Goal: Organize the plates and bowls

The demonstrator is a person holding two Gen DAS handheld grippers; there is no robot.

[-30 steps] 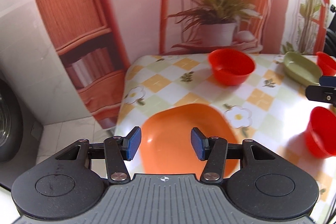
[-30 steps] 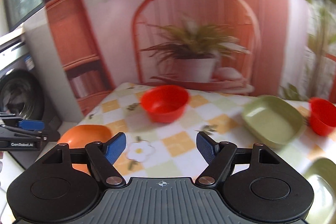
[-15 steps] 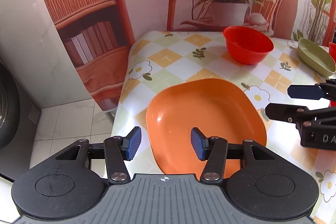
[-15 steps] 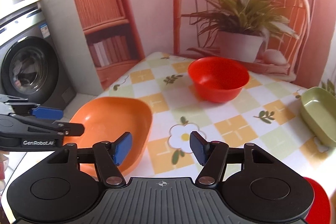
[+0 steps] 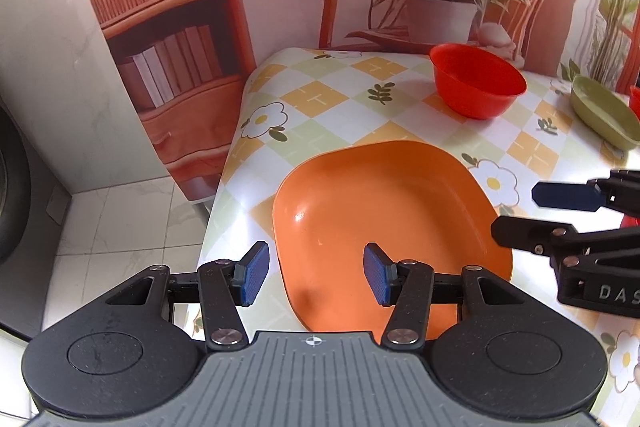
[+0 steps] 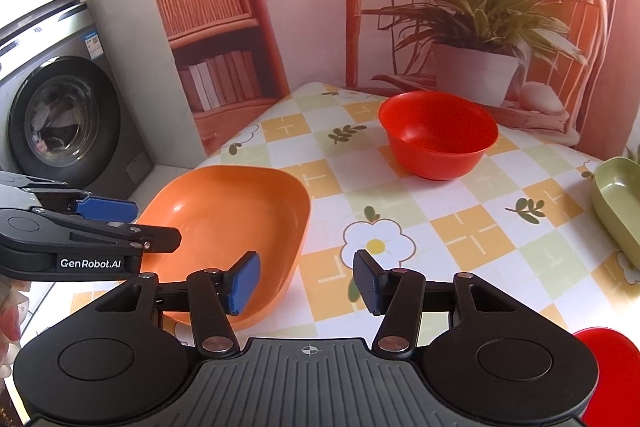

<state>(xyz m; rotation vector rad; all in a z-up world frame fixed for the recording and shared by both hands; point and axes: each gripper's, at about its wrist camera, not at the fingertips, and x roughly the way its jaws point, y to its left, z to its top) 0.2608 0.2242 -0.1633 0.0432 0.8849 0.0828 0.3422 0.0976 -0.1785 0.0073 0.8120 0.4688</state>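
Both open and empty – left gripper (image 5: 316, 273) nearer, straddling the near rim of the orange plate (image 5: 384, 219), right gripper (image 6: 306, 283) just past its right edge – plate at the left corner of the checked table (image 5: 320, 95), bowl (image 6: 438, 139) well behind, floor close left.

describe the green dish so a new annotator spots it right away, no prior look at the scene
Start from the table with the checked, flower-print cloth and go to its right side, past the round red plastic bowl near the back. The shallow olive-green plastic dish sits there, partly cut off by the frame. It is the only green piece; its neighbours are red or orange.
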